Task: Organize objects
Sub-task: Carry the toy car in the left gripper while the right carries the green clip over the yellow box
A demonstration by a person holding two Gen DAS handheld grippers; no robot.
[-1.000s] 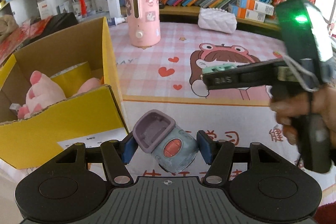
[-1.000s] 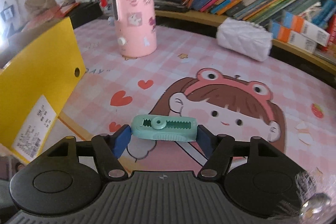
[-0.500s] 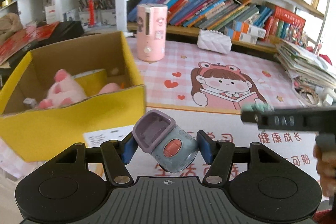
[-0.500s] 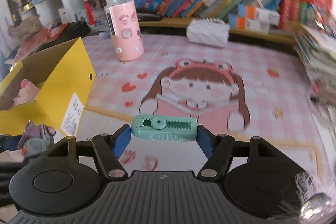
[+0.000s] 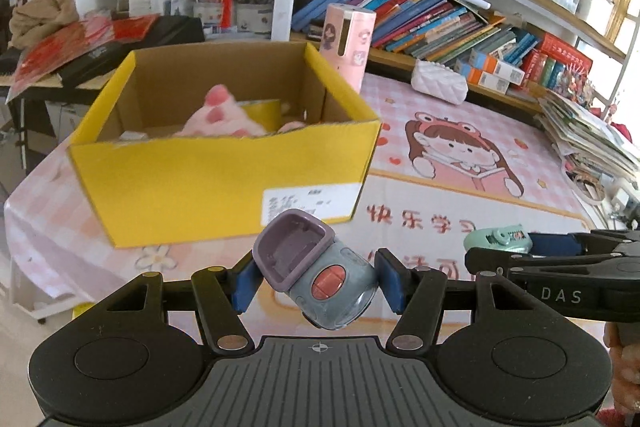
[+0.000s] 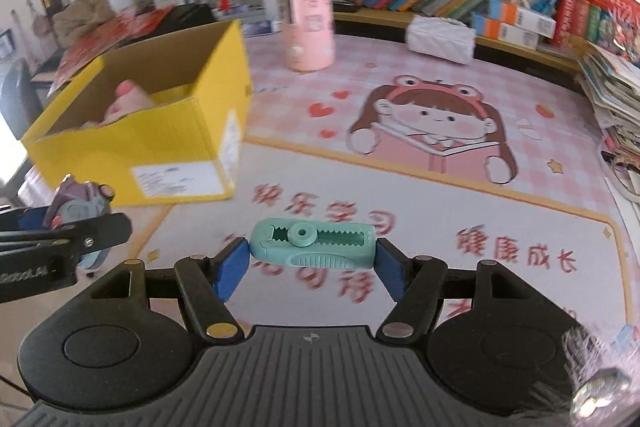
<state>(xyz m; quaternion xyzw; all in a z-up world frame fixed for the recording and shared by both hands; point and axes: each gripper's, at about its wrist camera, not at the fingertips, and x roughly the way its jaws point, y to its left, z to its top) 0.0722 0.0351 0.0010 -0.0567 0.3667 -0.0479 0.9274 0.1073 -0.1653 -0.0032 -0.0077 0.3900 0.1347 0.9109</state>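
We take the yellow cardboard box (image 5: pixel 224 167) as our landmark; it stands open-topped on the tabletop (image 5: pixel 460 223), which is covered by a pink checked mat with a cartoon girl in a frog hat. In the left wrist view our left gripper (image 5: pixel 314 281) is clenched on a small toy car (image 5: pixel 320 279), grey-blue with a purple scoop-like top and a red button on its side; the blue pads press it from both sides, and it hangs tilted in the air just in front of the box's near wall, below the white label (image 5: pixel 308 203) stuck there. Inside the box we see a pink plush toy (image 5: pixel 218 119) lying against the cardboard.

In the right wrist view our right gripper (image 6: pixel 312 261) grasps a mint-green toothed clip (image 6: pixel 312 243) by its two ends, lying level between the blue pads. It is held above the mat's red lettering, to the right of the box and well clear of it. The same view shows the left gripper with the car at the far left edge, near the box's labelled corner.

Behind the box, on its right, stands a pink cylindrical container (image 5: pixel 348 43), and further right of that a white quilted pouch (image 5: pixel 440 87) lies near the shelf of books (image 5: pixel 432 23).
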